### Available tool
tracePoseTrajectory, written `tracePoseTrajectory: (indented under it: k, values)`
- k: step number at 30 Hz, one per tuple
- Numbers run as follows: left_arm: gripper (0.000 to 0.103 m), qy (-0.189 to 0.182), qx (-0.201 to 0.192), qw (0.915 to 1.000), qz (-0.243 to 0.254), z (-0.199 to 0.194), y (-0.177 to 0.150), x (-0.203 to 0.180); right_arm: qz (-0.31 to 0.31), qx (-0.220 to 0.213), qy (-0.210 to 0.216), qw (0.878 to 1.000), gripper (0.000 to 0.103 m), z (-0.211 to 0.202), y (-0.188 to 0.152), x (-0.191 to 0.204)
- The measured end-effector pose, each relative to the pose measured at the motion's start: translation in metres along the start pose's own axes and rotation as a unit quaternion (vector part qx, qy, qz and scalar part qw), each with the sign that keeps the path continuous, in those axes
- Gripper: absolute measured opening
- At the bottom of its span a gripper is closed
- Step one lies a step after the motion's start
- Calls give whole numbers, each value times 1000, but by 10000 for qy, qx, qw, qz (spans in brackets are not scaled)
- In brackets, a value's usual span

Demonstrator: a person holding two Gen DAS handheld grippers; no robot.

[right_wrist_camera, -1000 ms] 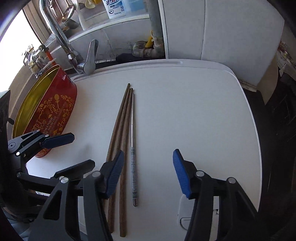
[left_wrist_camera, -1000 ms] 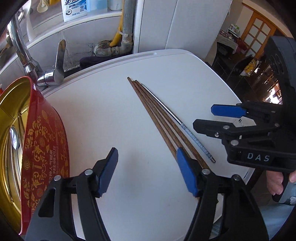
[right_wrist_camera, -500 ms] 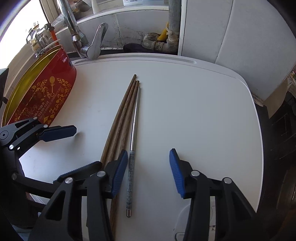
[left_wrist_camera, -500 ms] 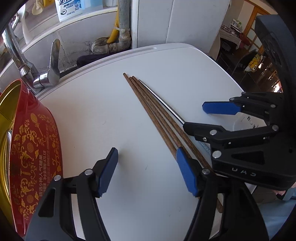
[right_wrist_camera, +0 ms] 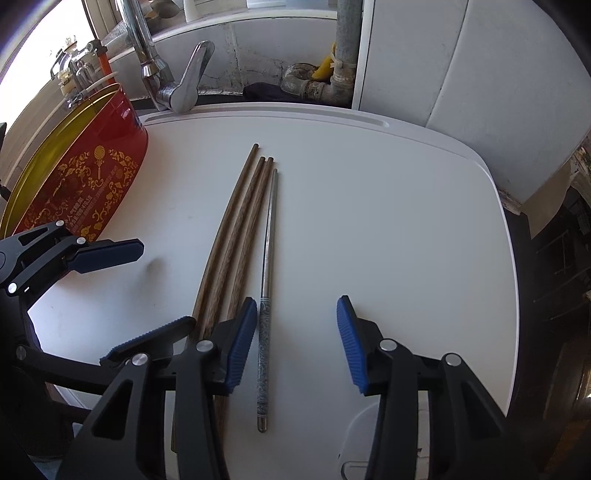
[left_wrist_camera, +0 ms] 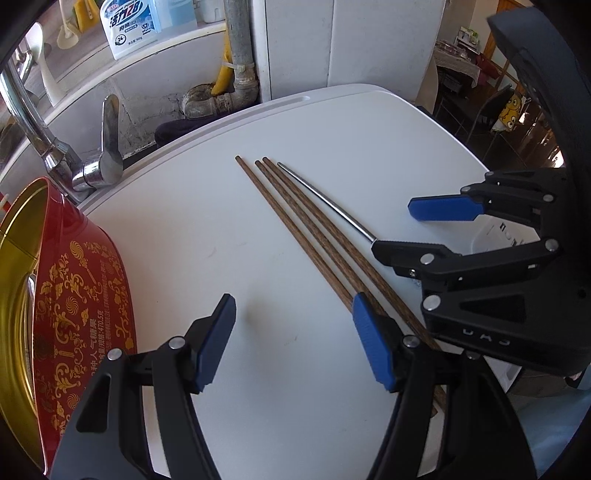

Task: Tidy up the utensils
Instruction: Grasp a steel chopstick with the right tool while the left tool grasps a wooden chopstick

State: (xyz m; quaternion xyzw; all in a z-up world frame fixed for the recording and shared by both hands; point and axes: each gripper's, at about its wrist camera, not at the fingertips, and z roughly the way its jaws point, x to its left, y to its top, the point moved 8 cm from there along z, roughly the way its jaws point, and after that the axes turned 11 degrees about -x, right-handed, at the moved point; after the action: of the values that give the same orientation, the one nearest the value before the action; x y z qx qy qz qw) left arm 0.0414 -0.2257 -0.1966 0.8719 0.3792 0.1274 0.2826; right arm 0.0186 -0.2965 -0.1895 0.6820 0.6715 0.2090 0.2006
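Three brown wooden chopsticks point(right_wrist_camera: 236, 229) and one metal chopstick point(right_wrist_camera: 267, 258) lie side by side on the white table point(right_wrist_camera: 388, 221). My right gripper point(right_wrist_camera: 295, 314) hangs open over the metal chopstick's patterned handle end. That chopstick lies between the pads, close to the left one and apart from it. In the left wrist view the right gripper point(left_wrist_camera: 393, 225) hides the handle end of the metal chopstick point(left_wrist_camera: 325, 201). My left gripper point(left_wrist_camera: 291, 314) is open over bare table, its right finger above the wooden chopsticks point(left_wrist_camera: 314, 236). The left gripper point(right_wrist_camera: 166, 284) also shows at left.
A red and gold tin point(left_wrist_camera: 85, 295) stands open at the table's left edge, beside a chrome faucet point(left_wrist_camera: 99, 162). A detergent bottle point(left_wrist_camera: 125, 26) sits on the ledge behind, next to a grey pipe point(left_wrist_camera: 240, 55). The table's right edge drops off to a darker room.
The right gripper's jaws have narrowed and it has moved in over the metal chopstick's handle end. The left gripper stays the same width and has tilted slightly.
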Motion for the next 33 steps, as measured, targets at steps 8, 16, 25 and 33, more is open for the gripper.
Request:
tracePoseTrajectory:
  k: [8, 16, 25, 33]
  values:
    - [65, -117, -68, 9998, -155, -7, 2, 5, 73, -25, 5, 10000, 46, -3, 1, -2]
    - [65, -212, 71, 9997, -42, 6, -1, -12, 44, -17, 8, 10000, 46, -4, 3, -2]
    - [65, -41, 147, 9996, -246, 7, -4, 4, -36, 39, 41, 10000, 46, 0, 2, 1]
    - [6, -165, 200, 9971, -719, 1, -5, 17, -265, 76, 42, 9996, 6, -3, -2, 5]
